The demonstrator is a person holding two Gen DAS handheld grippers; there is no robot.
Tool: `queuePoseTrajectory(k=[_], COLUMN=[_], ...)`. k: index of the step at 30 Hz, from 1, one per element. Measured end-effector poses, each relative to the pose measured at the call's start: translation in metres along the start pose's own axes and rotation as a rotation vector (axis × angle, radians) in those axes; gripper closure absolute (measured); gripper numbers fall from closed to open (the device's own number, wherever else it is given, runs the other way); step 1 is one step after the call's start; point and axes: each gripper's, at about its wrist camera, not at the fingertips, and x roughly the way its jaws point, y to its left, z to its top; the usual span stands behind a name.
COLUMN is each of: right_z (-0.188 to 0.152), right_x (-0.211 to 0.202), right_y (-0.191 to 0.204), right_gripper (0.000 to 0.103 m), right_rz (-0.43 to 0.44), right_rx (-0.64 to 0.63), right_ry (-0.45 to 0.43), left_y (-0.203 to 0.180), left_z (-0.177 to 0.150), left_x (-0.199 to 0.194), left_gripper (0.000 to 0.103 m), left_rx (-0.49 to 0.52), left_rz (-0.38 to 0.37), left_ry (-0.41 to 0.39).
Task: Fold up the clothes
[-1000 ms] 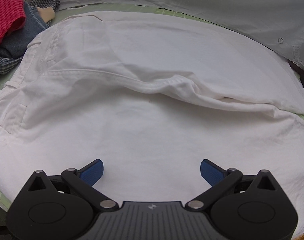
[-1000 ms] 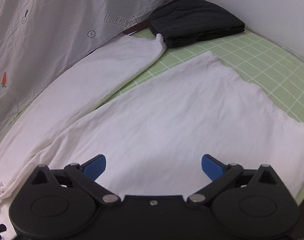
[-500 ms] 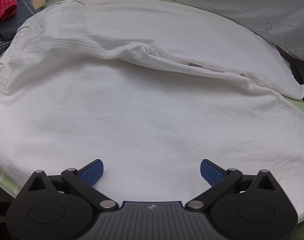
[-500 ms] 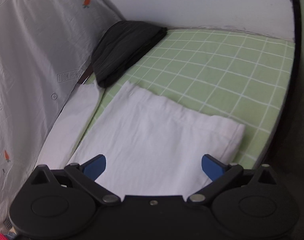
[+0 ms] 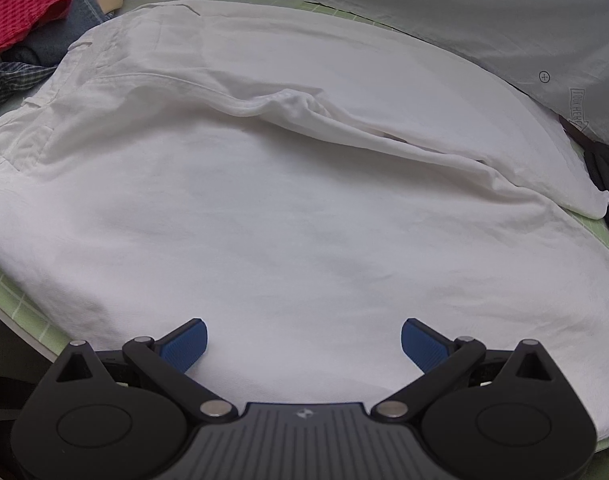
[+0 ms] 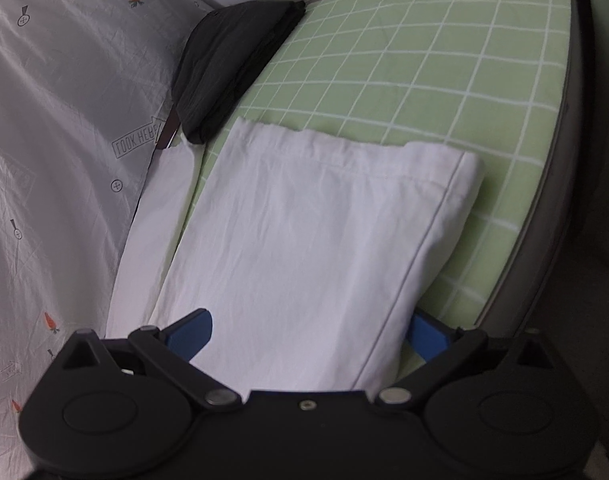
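Observation:
White trousers (image 5: pixel 288 216) lie spread flat on the green checked sheet (image 5: pixel 12 300), waistband at the far left, a raised crease running across the middle. My left gripper (image 5: pixel 302 344) hovers open over the near leg's edge, nothing between its blue pads (image 5: pixel 186 342). In the right wrist view the same trousers' leg end (image 6: pixel 312 240) lies with its hem toward the far side. My right gripper (image 6: pixel 308 330) stands open over that leg, straddling its width. The right blue pad (image 6: pixel 426 334) sits just past the leg's side seam, partly hidden by cloth.
A pile of red, denim and checked clothes (image 5: pixel 28 28) sits at the far left. A folded black garment (image 6: pixel 228 60) lies beyond the leg ends. A grey printed sheet (image 6: pixel 56 128) runs along the far side. The bed's edge (image 6: pixel 544 208) curves at the right.
The right gripper has swung along the leg to its hem end and come closer to it. The left gripper pulled back toward the near edge; the trousers stayed flat.

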Motion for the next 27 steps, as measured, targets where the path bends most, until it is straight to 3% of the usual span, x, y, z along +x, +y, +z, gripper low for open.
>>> queuePoseTrajectory(k=[7,13,18,23,27], right_z=[-0.036,-0.078,-0.112,-0.138,-0.142], right_x=[0.004,0.009,0.017,0.024,0.028], right_y=[0.013,0.016,0.032,0.043,0.045], right_gripper=[0.0,0.0,0.0,0.0,0.0], right_rz=[0.049,0.134,0.167,0.203,0.219], right_rx=[0.084,0.273,0.288,0.316,0.341], right_ry=[0.014,0.04,0.018,-0.024,-0.074], left_y=[0.057,0.155,0.225,0.275,0.292], left_z=[0.009,0.02,0.029,0.038,0.051], left_x=[-0.021,-0.037,-0.041,-0.031,-0.023], left_gripper=[0.001,0.002,0.004,0.009,0.014], left_rx=[-0.089,-0.352,-0.468,-0.574,-0.592], left_rz=[0.021,0.039,0.078,0.041,0.018], left_ry=[-0.073,-0.134,-0.174,-0.187,-0.192])
